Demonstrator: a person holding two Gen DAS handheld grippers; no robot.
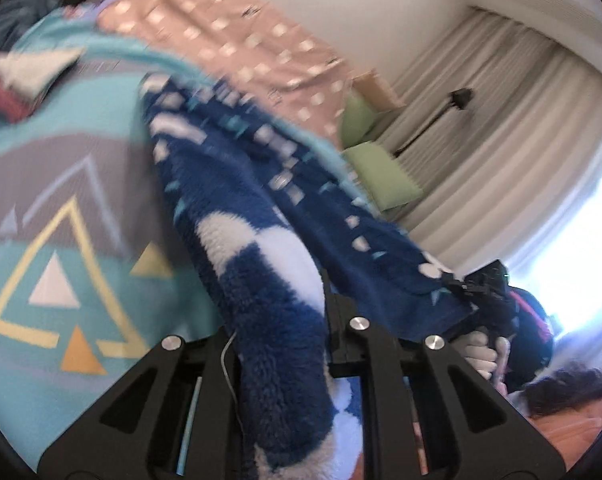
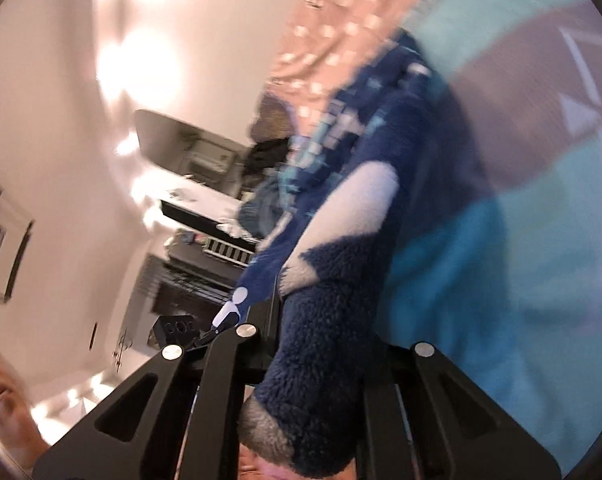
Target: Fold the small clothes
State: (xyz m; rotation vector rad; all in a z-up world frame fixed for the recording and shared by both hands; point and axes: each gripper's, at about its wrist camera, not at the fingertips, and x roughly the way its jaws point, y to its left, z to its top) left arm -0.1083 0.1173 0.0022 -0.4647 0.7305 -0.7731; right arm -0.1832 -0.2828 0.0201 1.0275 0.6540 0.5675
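While the left gripper [image 1: 301,344] and right gripper [image 2: 313,344] each clamp the blue fleece garment [image 1: 261,240], it hangs stretched above the teal bedspread [image 1: 61,140]; folding seems barely begun, no crease visible.

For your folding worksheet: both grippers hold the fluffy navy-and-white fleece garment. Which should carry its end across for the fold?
Probably right: the right gripper pinches the fluffy navy-and-white fleece garment near its grey cuff, a free end.

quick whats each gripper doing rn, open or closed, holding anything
left gripper: closed on the blue fleece garment
right gripper: closed on the same blue fleece garment
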